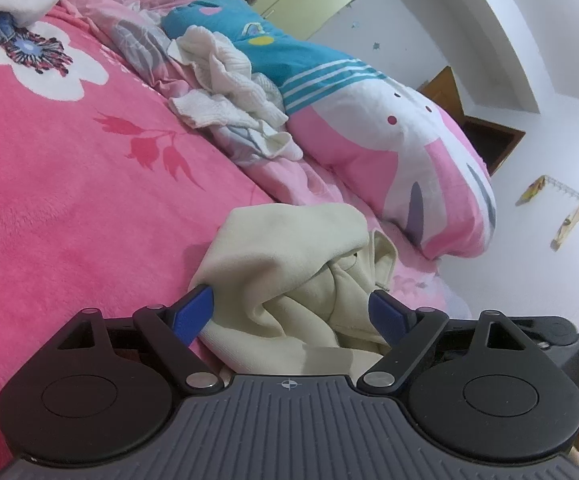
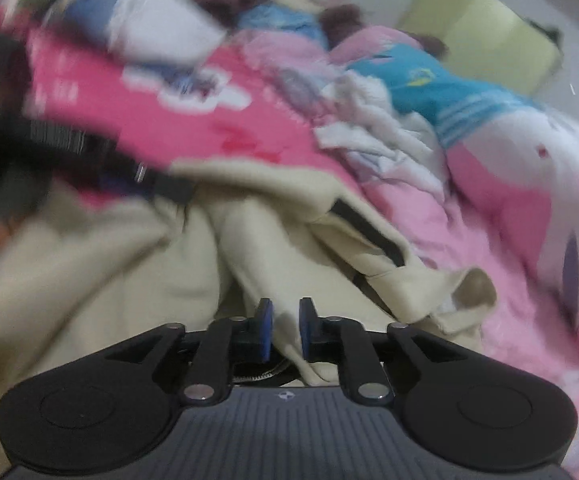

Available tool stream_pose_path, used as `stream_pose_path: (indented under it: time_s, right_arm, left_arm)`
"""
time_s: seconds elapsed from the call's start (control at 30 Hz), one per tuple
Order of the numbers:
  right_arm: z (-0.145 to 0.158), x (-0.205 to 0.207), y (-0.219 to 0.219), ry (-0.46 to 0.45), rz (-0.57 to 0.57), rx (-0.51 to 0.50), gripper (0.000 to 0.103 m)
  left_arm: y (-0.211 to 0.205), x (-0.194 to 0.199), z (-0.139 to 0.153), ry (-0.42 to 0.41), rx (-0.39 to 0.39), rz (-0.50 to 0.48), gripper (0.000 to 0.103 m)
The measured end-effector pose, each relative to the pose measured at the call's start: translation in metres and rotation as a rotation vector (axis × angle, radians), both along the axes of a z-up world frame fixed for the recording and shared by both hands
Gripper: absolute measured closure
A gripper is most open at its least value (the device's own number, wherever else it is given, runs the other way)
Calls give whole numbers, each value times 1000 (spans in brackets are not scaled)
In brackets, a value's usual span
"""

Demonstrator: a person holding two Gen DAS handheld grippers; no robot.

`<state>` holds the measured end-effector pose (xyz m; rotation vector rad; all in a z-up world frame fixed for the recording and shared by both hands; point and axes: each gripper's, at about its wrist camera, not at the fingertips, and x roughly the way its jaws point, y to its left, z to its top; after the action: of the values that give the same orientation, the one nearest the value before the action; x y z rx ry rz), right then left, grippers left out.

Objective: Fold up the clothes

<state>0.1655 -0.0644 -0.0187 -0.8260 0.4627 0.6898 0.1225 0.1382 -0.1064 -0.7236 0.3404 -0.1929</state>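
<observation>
Right gripper [image 2: 285,330] pinches a fold of the cream garment [image 2: 137,248], likely to lift it for folding. Left gripper [image 1: 291,306], jaws wide, straddles bunched cloth unclamped. Garment lies crumpled on the pink blanket [image 1: 69,200].

**Even room light, one view sharp, one smeared**

Soft, even light fills the room, with no glare. The left wrist view is crisp, its curved white wall [image 1: 529,40] bowed by the lens. The right wrist view is motion-blurred throughout; the fuzzy pink flowered blanket [image 2: 177,120] streaks, and corners darken.
</observation>
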Motion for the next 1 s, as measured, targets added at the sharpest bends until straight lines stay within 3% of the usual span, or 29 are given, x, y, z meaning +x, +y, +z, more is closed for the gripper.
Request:
stream_pose_path:
  time_s: [0.1, 0.23, 0.43, 0.57, 0.7, 0.8, 0.87, 1.0]
  right_arm:
    - [-6, 6, 8, -53, -36, 14, 91]
    - [14, 13, -6, -70, -99, 152, 98]
    - [35, 7, -25, -193, -161, 198, 103]
    - [51, 18, -49, -121, -231, 263, 103]
    - [46, 0, -50, -81, -105, 210, 101]
    - [31, -12, -35, -83, -10, 127, 91]
    - [16, -15, -22, -85, 43, 68, 62]
    - [-9, -16, 3, -138, 67, -10, 62]
  left_arm:
    - [-3, 0, 1, 4, 29, 5, 17]
    - [-3, 0, 1, 2, 34, 5, 17]
    - [-5, -3, 4, 6, 54, 24, 17]
    - [-8, -18, 21, 18, 133, 95, 13]
    - [-13, -35, 38, 3, 212, 88, 13]
    - [-27, -32, 49, 70, 381, 74, 17]
    - [-32, -29, 53, 120, 471, 57, 19]
    - [-30, -28, 48, 189, 505, 41, 16]
